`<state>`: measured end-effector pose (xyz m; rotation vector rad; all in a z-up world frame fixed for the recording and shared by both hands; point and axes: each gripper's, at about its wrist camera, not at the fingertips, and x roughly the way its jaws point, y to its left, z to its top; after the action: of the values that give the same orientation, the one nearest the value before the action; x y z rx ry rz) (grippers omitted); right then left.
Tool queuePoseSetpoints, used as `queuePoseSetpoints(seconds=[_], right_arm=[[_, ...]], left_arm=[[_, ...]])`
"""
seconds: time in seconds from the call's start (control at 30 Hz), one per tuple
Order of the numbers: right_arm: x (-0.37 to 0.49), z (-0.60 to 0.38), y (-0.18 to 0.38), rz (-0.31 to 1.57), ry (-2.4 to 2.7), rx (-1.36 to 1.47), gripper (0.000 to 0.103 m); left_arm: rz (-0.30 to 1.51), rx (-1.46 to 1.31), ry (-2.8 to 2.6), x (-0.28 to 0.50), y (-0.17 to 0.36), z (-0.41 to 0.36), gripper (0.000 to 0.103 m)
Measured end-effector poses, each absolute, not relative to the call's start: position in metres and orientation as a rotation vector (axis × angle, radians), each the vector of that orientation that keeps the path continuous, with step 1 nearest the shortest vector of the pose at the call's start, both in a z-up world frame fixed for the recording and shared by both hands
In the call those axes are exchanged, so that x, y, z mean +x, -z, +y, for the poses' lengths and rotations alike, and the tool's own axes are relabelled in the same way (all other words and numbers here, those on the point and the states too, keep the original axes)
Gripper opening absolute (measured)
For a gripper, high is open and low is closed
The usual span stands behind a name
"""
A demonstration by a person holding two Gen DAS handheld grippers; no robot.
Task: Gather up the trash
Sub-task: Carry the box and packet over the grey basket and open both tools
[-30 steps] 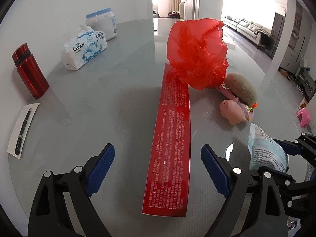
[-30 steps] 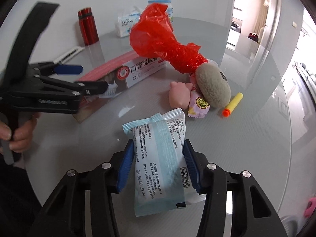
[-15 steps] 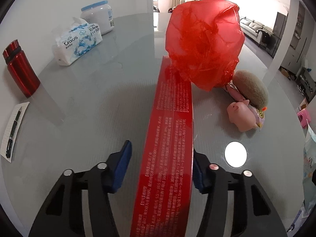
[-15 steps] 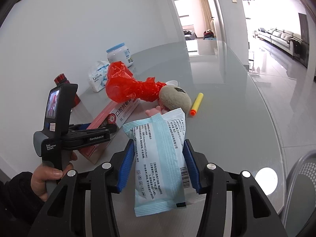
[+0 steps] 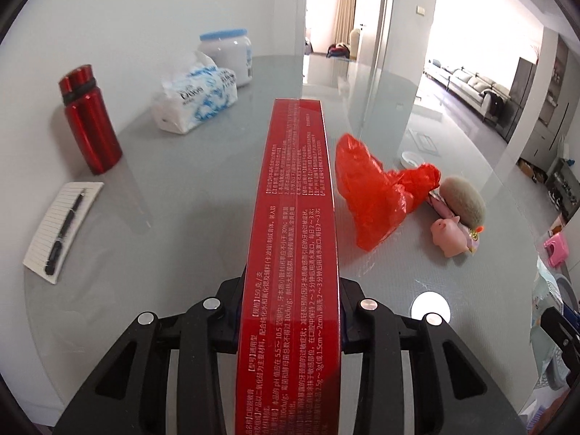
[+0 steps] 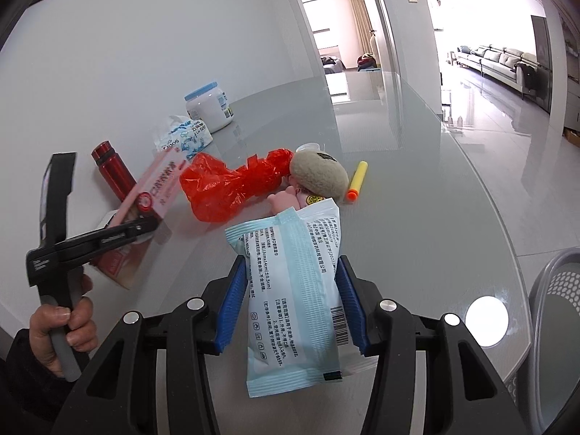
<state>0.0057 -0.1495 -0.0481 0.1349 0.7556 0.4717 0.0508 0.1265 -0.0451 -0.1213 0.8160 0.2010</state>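
Glossy red card box here, crinkly red plastic bag there, on my smooth, reflective glass worktop.

Toothpaste box runs straight out toward twelve o'clock above the glass table. At ten o'clock stands the flask, the notepad at nine with a pen on it. Tissue pack at eleven, jar just behind it. At two o'clock the crumpled plastic bag, and right of it the plush toy beside the pig figure.
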Motion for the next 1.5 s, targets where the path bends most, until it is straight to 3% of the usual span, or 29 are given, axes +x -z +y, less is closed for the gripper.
queuePoseSetpoints(seconds=[0.3, 0.57, 1.07, 1.5], right_arm=[[-0.018, -0.177, 0.040, 0.713, -0.371, 0.166, 0.048], [-0.055, -0.255, 0.043, 0.674, -0.141, 0.237, 0.048], [-0.115, -0.415, 0.074, 0.674, 0.297, 0.410, 0.048], [-0.096, -0.454, 0.103, 0.724, 0.305, 0.451, 0.049]], left_arm=[[0.744, -0.075, -0.052, 0.028, 0.012, 0.087, 0.035], [0.761, 0.015, 0.222, 0.033, 0.007, -0.016, 0.035], [0.876, 0.219, 0.664, 0.039, 0.043, -0.207, 0.035], [0.986, 0.315, 0.740, 0.042, 0.083, -0.270, 0.035]])
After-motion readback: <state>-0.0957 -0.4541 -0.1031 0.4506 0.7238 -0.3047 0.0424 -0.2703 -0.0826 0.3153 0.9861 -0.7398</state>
